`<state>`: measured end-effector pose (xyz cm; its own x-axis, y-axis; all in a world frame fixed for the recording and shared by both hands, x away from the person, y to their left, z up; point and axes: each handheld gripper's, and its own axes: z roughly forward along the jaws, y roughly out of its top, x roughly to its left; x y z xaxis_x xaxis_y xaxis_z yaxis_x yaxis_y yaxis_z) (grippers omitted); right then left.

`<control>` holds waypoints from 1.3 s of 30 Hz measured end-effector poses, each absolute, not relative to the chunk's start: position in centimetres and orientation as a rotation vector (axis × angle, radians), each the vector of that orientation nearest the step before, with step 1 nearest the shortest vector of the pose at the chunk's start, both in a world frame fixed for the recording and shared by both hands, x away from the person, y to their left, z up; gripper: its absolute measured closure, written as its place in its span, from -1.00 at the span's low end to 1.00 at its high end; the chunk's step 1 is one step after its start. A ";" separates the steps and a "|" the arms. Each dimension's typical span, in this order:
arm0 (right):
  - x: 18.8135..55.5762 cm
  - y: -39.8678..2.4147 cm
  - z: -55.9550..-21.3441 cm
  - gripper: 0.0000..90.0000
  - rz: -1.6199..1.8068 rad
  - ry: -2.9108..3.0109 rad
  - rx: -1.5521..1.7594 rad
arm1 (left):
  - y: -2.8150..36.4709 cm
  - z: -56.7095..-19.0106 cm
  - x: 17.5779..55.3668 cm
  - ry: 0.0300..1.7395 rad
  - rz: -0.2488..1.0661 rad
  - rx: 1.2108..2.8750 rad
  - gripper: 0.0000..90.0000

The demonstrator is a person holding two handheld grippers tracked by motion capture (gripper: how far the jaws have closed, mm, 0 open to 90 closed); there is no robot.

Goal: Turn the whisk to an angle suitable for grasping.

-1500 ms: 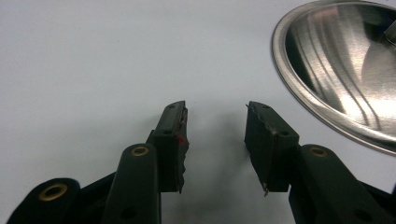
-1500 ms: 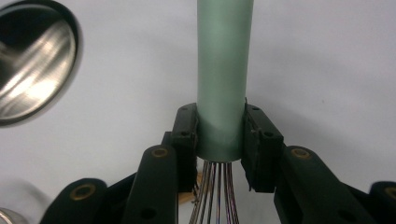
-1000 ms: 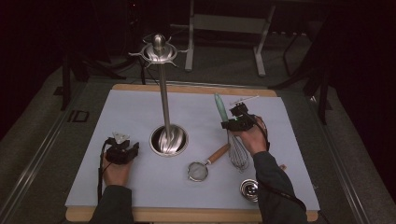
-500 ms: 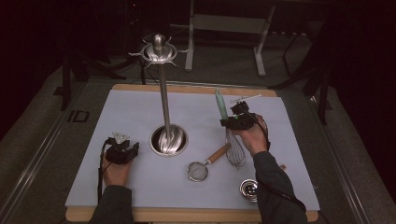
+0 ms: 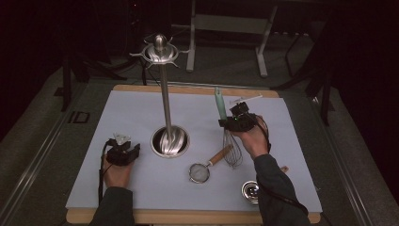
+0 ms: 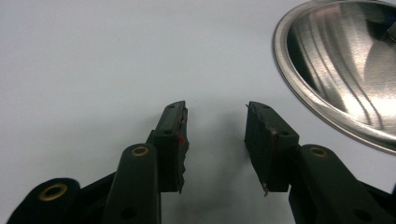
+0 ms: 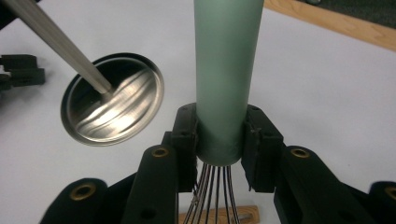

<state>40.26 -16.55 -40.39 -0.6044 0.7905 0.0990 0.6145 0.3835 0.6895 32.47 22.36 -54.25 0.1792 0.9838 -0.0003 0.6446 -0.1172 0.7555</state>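
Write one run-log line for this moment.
right gripper: shut on whisk handle | left gripper: open, on mat | strainer: untouched

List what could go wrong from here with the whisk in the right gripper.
1. The right gripper clamps the whisk at the base of its smooth green handle, so it could slip or pivot between the fingers.
2. The wire loops hang close above the strainer's wooden handle and could snag it.
3. Swinging toward the hook stand might knock its thin pole.
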 end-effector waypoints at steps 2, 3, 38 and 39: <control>40.1 -16.4 -40.1 0.54 1.046 2.395 1.229 | 22.4 -54.2 32.4 1.531 0.703 1.840 0.31; 40.0 -16.4 -40.0 0.54 1.049 2.392 1.228 | 22.4 -54.2 32.4 1.530 0.705 1.837 0.31; 35.4 -14.3 -35.3 0.54 1.201 2.329 0.951 | 22.4 -54.2 32.4 1.528 0.704 1.824 0.29; 35.4 -14.2 -35.2 0.54 1.203 2.328 0.949 | 22.4 -54.2 32.4 1.528 0.704 1.826 0.29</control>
